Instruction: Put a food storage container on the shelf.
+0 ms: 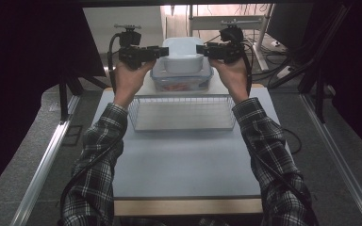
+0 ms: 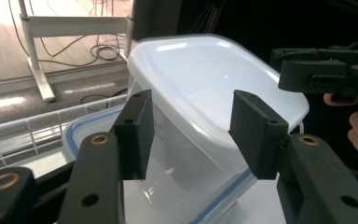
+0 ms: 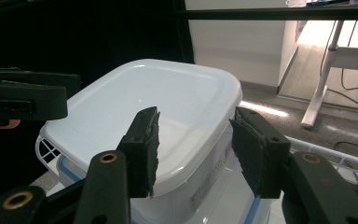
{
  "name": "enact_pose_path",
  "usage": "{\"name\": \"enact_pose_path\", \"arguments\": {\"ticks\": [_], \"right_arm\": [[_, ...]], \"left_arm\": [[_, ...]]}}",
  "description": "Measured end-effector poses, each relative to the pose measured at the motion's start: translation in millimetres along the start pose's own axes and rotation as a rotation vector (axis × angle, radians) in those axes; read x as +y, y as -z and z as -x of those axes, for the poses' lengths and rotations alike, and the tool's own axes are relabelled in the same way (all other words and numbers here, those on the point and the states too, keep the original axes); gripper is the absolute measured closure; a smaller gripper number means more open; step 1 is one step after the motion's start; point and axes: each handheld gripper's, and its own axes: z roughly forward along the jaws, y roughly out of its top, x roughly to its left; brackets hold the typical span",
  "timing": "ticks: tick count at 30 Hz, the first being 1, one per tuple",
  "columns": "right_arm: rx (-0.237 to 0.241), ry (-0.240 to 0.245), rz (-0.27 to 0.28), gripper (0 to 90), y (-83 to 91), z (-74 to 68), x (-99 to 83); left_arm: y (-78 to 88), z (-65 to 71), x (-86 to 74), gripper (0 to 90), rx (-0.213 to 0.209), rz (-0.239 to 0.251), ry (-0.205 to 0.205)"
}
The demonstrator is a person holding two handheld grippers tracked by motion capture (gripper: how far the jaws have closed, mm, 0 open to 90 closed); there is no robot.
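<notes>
White-lidded tub sits between left gripper and right gripper, both spread, unclamped. Advise closing evenly on opposite rims before lifting off blue-rimmed container.

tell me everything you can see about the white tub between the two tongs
The white tub is a translucent plastic box with rounded corners and a smooth glossy top face with a raised rim. It sits upright on top of a clear container with a blue-edged lid, just beyond the wire basket. The left tongs and right tongs are open at its two opposite sides, level with its top edge. Small print shows on one wall, too small to read. Whether the pads touch it is unclear.
</notes>
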Motion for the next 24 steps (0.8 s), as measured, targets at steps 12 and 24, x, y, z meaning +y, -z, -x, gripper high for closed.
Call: {"name": "enact_pose_path", "arguments": {"ticks": [12,24], "right_arm": [[0.046,0.005,0.002,37.8,3.0,0.5,1.4],[0.118,0.051,0.012,17.2,13.3,0.4,-12.0]], "left_arm": [[5.3,2.5,1.7,32.8,-0.018,0.016,-0.047],[17.4,15.3,-14.7,14.2,-0.082,0.019,-0.156]]}}
